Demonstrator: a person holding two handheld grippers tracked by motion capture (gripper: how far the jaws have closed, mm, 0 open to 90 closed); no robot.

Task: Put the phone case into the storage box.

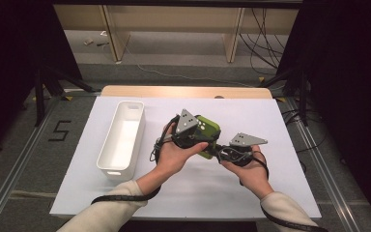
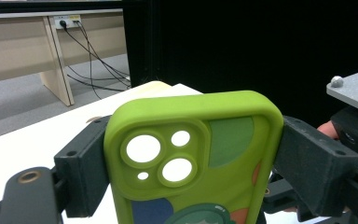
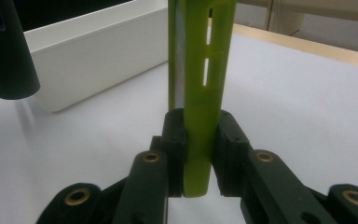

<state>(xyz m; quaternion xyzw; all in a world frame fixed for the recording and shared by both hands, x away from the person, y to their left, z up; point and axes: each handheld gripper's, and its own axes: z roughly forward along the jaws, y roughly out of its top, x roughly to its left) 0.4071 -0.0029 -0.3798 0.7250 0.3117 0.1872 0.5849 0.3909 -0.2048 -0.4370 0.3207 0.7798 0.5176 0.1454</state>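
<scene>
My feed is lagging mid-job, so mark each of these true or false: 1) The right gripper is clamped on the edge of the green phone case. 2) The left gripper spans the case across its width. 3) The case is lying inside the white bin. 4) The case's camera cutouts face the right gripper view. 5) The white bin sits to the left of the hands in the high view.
1) True: the right gripper pinches the green phone case by its thin edge.
2) True: the left gripper has a jaw on each long side.
3) False: the case is held above the table, apart from the white bin.
4) False: the cutouts face the left gripper view.
5) True.
</scene>
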